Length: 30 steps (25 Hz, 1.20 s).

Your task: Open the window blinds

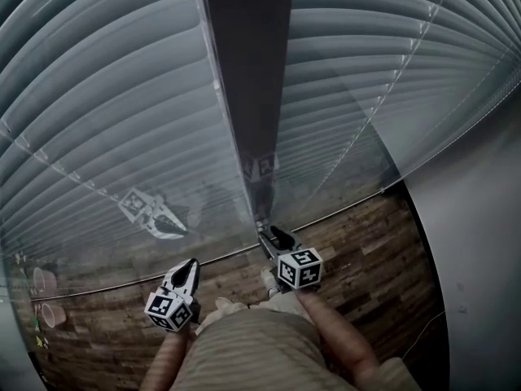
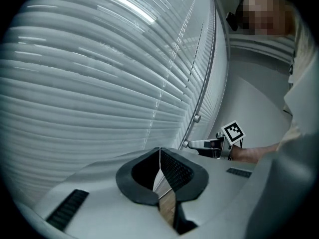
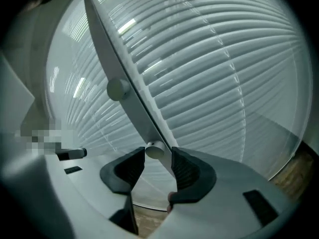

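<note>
Grey slatted blinds (image 1: 106,96) hang closed behind glass on both sides of a dark upright frame post (image 1: 248,72). In the right gripper view, two round knobs sit on that post: an upper knob (image 3: 118,89) and a lower knob (image 3: 155,151). My right gripper (image 3: 158,158) is at the post (image 1: 269,236), open, with the lower knob between its pads and a small gap on the right side. My left gripper (image 1: 189,267) hangs lower left of it, off the glass. Its jaws (image 2: 159,156) are shut with nothing between them. The left gripper view shows the right gripper (image 2: 202,144) at the lower knob (image 2: 185,144).
A wood-pattern floor (image 1: 366,251) runs below the window. A plain wall (image 1: 480,243) stands at the right. The glass reflects my left gripper as a faint reflection (image 1: 151,210). Small pinkish cups (image 1: 45,296) sit at the far left. The person's forearm (image 1: 342,332) is under the right gripper.
</note>
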Available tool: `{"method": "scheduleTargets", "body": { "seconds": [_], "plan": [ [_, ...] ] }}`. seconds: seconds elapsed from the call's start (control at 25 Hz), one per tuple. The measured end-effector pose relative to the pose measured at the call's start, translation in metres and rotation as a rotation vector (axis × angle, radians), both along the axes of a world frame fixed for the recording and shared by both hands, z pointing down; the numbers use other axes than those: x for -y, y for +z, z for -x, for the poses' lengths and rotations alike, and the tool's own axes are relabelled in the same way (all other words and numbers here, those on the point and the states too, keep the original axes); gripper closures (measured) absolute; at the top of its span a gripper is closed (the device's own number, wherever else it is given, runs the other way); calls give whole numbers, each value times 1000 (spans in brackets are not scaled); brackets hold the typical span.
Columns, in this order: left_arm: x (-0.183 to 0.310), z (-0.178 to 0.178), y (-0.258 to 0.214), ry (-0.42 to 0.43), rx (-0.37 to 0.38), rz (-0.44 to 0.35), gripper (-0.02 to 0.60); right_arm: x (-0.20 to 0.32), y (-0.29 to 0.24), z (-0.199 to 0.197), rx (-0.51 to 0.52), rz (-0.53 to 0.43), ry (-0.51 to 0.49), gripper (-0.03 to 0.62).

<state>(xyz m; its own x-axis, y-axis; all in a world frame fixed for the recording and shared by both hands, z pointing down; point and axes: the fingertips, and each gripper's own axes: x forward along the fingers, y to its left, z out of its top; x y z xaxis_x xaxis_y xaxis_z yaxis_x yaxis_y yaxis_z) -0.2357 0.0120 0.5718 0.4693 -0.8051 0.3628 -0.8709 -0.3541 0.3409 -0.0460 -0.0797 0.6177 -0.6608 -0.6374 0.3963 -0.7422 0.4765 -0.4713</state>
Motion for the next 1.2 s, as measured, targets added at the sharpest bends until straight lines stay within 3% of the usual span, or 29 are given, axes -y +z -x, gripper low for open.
{"method": "scheduleTargets", "body": {
  "seconds": [0.16,0.28,0.4,0.52,0.72,0.92,1.04,1.2],
  "plan": [
    [1,1,-13,-20,-25,17,569,3,-16,4,145,114,11,437],
    [4,-3,-19,-24,-23,14,569,5,-23,4,133,127,19,465],
    [7,-6,-20,-30,-20,12,569,4,-24,5,-23,50,-3,468],
    [7,-9,-15,-32,-18,14,569,1,-21,10,-273,-76,-55,471],
    [9,-19,3,-27,-16,18,569,1,-9,9,-470,-153,-98,471],
    [12,-25,4,-26,-9,22,569,-2,-7,9,-793,-318,-148,473],
    [16,-28,-4,-16,-5,16,569,-1,-11,10,-876,-346,-161,473],
    [20,-26,-18,-15,-13,14,569,1,-25,17,-790,-347,-175,471]
  ]
}}
